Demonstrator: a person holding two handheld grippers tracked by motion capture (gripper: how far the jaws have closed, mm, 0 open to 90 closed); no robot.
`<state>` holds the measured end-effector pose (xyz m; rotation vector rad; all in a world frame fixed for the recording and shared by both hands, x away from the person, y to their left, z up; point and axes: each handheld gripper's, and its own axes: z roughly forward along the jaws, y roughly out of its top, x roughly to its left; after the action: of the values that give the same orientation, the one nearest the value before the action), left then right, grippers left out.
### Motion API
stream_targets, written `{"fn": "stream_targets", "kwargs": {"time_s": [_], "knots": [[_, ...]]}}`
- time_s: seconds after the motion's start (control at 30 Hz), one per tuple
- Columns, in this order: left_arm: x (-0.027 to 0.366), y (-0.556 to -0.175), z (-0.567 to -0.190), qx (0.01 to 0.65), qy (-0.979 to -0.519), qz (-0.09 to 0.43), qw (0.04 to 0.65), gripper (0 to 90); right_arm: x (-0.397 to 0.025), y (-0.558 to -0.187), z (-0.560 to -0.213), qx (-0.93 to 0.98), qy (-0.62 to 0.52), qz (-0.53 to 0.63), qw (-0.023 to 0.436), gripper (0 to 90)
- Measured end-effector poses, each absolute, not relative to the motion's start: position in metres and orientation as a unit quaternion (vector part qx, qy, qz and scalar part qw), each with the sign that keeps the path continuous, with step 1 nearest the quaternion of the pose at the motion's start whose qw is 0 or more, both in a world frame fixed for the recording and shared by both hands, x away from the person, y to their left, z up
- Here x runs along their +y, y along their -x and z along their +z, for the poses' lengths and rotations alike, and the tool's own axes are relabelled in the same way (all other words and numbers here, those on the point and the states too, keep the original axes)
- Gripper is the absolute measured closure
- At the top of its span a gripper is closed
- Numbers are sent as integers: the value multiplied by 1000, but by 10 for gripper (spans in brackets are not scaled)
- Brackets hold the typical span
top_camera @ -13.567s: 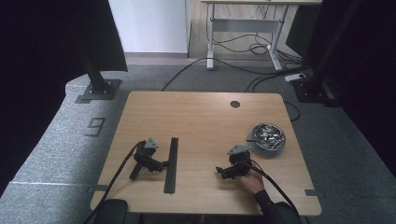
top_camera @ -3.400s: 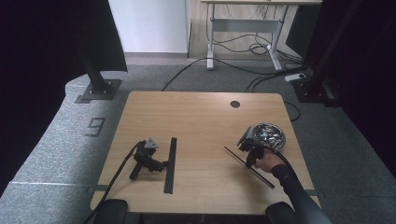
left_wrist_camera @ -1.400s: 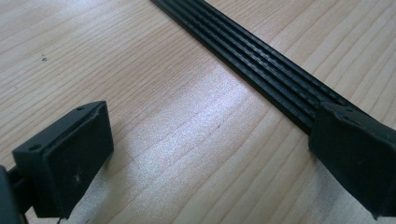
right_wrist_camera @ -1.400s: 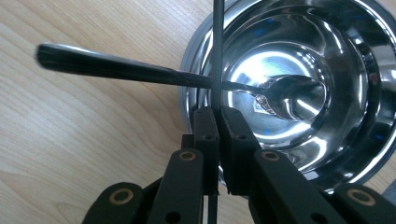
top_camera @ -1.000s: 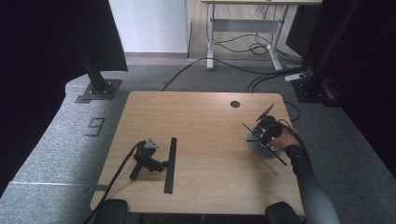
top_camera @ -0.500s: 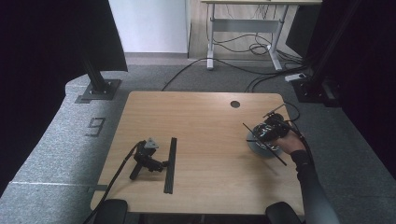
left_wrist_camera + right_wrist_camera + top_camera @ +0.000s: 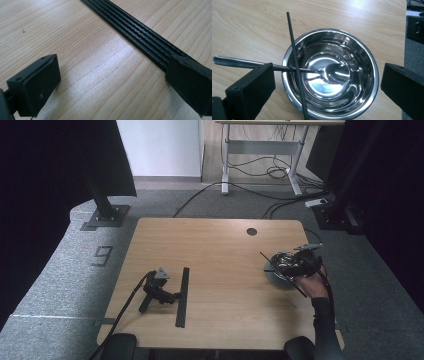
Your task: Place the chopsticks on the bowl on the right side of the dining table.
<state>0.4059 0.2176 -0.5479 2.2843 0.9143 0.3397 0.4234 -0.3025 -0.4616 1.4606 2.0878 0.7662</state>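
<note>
A steel bowl stands near the table's right edge, also seen in the high view. A spoon lies inside it, handle sticking out over the rim to the left. A thin black rod rests across the bowl's rim. A hand holds my right gripper just above the bowl, open, nothing between its jaws. My left gripper lies on the table, open, beside a flat black ribbed strip whose end runs under one jaw.
The wooden table has a round cable hole at the back right. Its right edge is close to the bowl, with grey carpet beyond. Black stands and floor cables surround the table.
My right gripper carried the thin rod from the table's front right up to the bowl; the rod now lies across the rim with the jaws open. The left gripper and strip have not moved.
</note>
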Motion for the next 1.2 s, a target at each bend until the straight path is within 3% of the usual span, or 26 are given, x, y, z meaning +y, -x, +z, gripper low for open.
{"fn": "stream_targets", "kwargs": {"time_s": [0.3, 1.2], "knots": [[217, -406, -548, 349, -870, 129, 323, 0, -311, -413, -485, 736, -555, 307, 239, 0], [217, -406, -548, 349, -870, 129, 323, 0, -334, -412, -504, 720, -583, 275, 257, 0]]}}
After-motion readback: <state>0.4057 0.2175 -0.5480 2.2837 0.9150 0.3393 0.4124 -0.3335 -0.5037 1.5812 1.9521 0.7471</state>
